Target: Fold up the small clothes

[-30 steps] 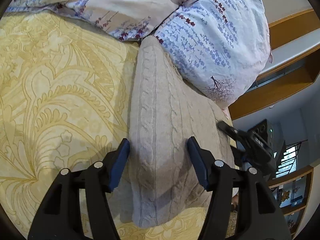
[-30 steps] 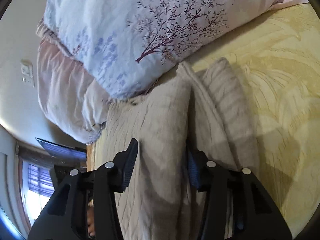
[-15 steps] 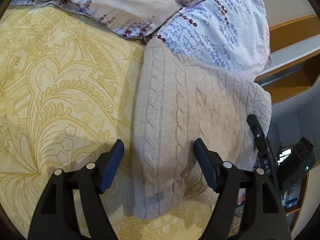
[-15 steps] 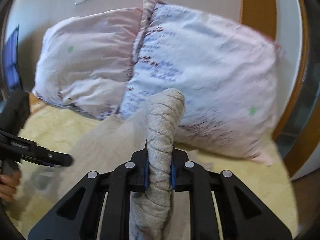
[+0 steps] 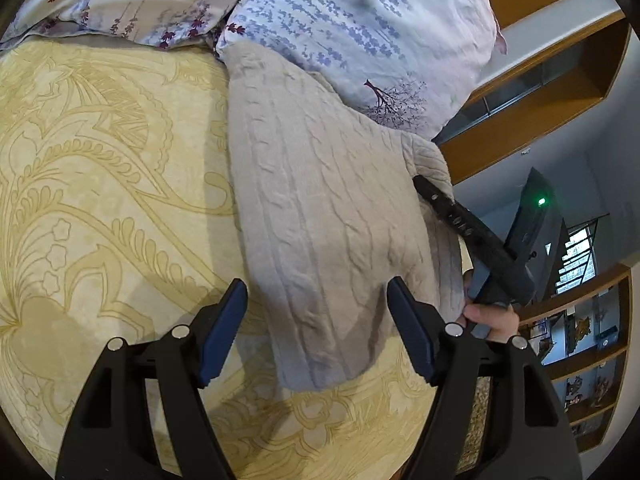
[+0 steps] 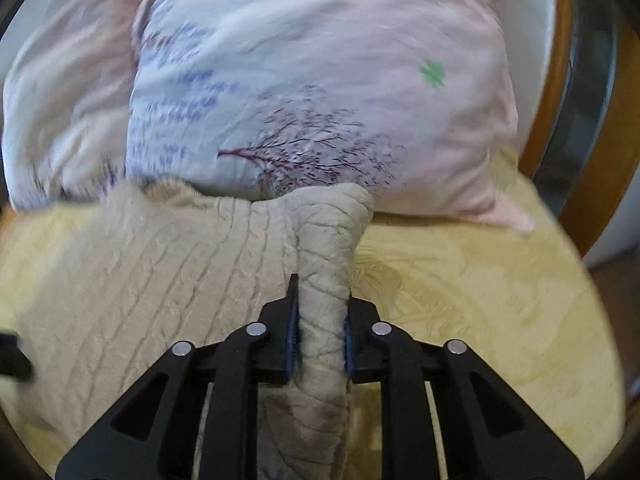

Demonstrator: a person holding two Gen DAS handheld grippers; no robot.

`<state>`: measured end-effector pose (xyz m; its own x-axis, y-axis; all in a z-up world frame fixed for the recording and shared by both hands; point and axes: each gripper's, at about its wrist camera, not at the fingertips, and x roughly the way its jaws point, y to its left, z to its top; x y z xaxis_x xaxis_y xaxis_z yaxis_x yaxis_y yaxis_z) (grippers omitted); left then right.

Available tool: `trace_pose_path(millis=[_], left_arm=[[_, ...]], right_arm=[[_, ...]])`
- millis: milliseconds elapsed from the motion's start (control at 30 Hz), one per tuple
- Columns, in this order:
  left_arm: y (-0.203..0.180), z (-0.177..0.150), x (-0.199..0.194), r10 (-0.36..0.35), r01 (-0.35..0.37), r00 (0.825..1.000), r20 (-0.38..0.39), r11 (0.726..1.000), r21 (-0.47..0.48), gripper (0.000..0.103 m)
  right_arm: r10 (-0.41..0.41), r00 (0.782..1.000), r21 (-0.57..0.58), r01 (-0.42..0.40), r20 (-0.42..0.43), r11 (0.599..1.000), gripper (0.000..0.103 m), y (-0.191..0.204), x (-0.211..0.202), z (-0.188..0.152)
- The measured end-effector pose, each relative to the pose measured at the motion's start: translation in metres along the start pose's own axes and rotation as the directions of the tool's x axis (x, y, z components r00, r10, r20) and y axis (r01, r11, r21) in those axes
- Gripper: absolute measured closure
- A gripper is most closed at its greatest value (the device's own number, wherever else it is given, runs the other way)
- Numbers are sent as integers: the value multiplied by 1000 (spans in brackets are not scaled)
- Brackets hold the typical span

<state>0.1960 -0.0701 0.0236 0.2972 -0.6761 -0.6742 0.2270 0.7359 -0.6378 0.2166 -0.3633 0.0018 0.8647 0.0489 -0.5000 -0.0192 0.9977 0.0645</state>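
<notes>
two grippers: right gripper (image 6: 320,332) pinches sweater (image 5: 320,208) edge, left gripper (image 5: 316,328) spread above it. risk: thick knit slips out mid-fold, or drags onto pillow (image 6: 320,80).

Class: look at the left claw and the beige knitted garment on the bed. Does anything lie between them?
Nothing visible does. The open left claw hovers straddling the knitted garment, whose far edge the right claw pinches beside the floral pillow.
</notes>
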Motion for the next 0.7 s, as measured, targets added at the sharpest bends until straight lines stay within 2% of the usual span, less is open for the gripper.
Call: trace_pose_path(millis=[67,100,133,233,300,433,567,667,700], left_arm=[[2,-2,-3,-15,15,1000,7,1000,-18,32],[4,-2,-4,-20,20,1000,11,1000,-24,32],[5,-3,-7,-24,24,1000,17,999,-30,32],[6,-7,-14,-29,30,999,36,999,-32,32],[5,-9,-16,-24,25,999,40,999,-29,32],[2,-16,-16,2,-2,999,40,1000,-14,38],[-1,-23,-10,30,-30,999,31,1000,4,49],[2,-25,-6,22,-22,1000,21,1000,-10,62],[4,-26,-5,20,-19,1000,19,1000,-21,68]], right_arm=[[-9,1000,57,9,13,998,59,-12,-13,3],[16,1000,103,-19,26,994,46,-22,-24,2],[57,998,150,-62,37,987,37,-32,-35,-2],[171,985,249,-173,28,953,36,-52,-55,-20],[221,975,286,-216,16,933,36,-59,-64,-37],[283,959,322,-274,21,906,39,-61,-78,-64],[308,951,286,-296,3,911,45,-48,-81,-78],[296,955,255,-278,-33,926,59,-39,-74,-86],[302,953,253,-282,-41,925,76,-37,-72,-88]])
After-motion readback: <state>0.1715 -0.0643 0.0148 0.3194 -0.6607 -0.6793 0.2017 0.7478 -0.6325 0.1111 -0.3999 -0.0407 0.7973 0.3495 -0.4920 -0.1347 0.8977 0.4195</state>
